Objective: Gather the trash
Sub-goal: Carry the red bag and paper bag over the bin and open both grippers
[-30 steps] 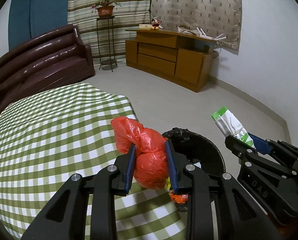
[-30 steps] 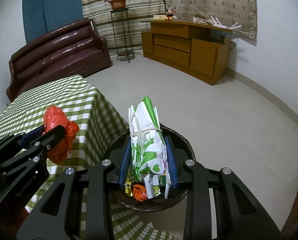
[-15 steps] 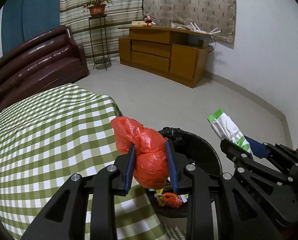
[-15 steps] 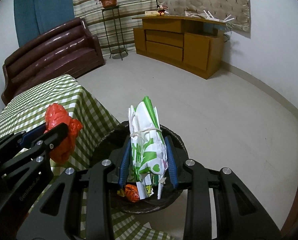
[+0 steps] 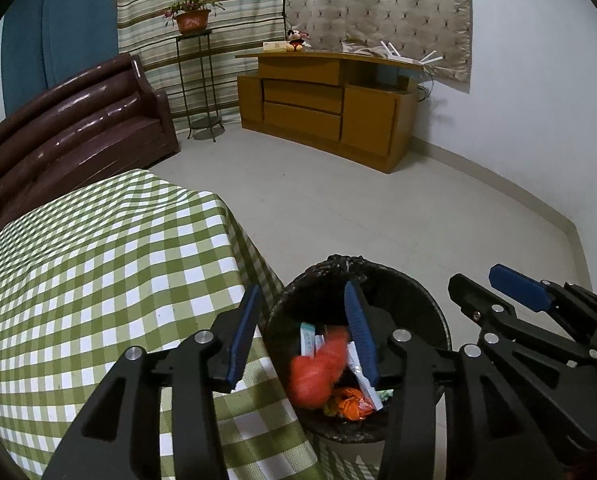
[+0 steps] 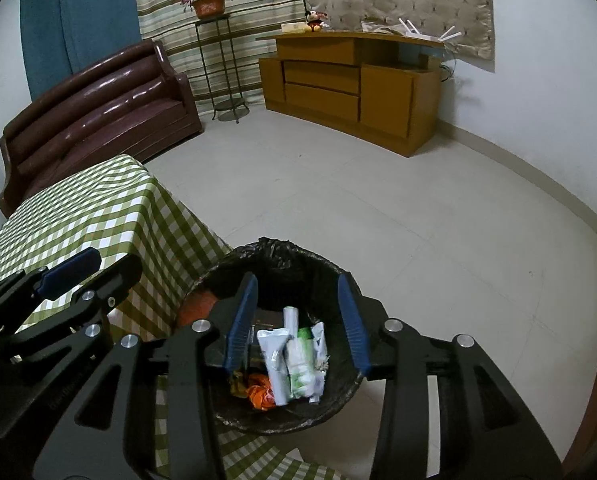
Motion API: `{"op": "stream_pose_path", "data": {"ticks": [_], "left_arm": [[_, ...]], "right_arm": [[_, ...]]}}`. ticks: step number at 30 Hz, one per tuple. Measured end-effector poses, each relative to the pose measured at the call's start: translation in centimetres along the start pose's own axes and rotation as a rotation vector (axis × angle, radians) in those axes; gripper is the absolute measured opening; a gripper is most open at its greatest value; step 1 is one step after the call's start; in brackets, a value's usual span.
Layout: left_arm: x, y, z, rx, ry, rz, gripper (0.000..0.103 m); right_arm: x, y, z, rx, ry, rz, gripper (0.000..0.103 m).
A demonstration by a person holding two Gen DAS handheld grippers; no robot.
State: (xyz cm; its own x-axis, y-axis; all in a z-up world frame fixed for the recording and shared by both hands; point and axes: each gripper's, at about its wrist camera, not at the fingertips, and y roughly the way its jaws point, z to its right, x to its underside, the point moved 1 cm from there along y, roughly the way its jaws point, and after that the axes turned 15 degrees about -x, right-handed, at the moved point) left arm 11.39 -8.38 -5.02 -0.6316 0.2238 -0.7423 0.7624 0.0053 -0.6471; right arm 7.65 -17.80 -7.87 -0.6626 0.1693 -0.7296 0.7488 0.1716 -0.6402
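A round bin lined with a black bag [image 5: 434, 316] [image 6: 322, 268] stands on the floor beside the table. My left gripper [image 5: 304, 320] hovers over it with its jaws opening and nothing between them. Below it the red plastic bag [image 5: 318, 368], blurred, drops into the bin; its red edge [image 6: 196, 304] shows in the right wrist view. My right gripper [image 6: 294, 308] is also over the bin, its jaws opening and empty. The white-and-green wrapper bundle [image 6: 294, 356] lies inside on other trash, beside an orange wrapper [image 6: 260, 394] [image 5: 348, 400].
The table with the green checked cloth [image 5: 98, 280] [image 6: 78, 216] sits left of the bin. Farther off are a brown sofa [image 5: 70, 132], a plant stand [image 5: 196, 80] and a wooden cabinet [image 5: 330, 104]. Pale tiled floor [image 6: 418, 220] stretches to the right.
Both grippers have opened. The red bag left the left jaws and is falling into the bin. The wrapper bundle left the right jaws and now lies in the bin.
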Motion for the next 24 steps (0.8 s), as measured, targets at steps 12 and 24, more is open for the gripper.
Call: {"op": "stream_pose_path", "data": {"ticks": [12,24], "left_arm": [[-0.2,-0.7,-0.8,-0.028,-0.020,0.017,0.058],[0.3,-2.9,-2.7,-0.052,-0.053,0.027,0.066]], "right_arm": [[-0.4,-1.1,0.0,0.013,-0.007,0.016,0.054],[-0.4,-3.2,-1.6,0.019,-0.028,0.043,0.055]]}}
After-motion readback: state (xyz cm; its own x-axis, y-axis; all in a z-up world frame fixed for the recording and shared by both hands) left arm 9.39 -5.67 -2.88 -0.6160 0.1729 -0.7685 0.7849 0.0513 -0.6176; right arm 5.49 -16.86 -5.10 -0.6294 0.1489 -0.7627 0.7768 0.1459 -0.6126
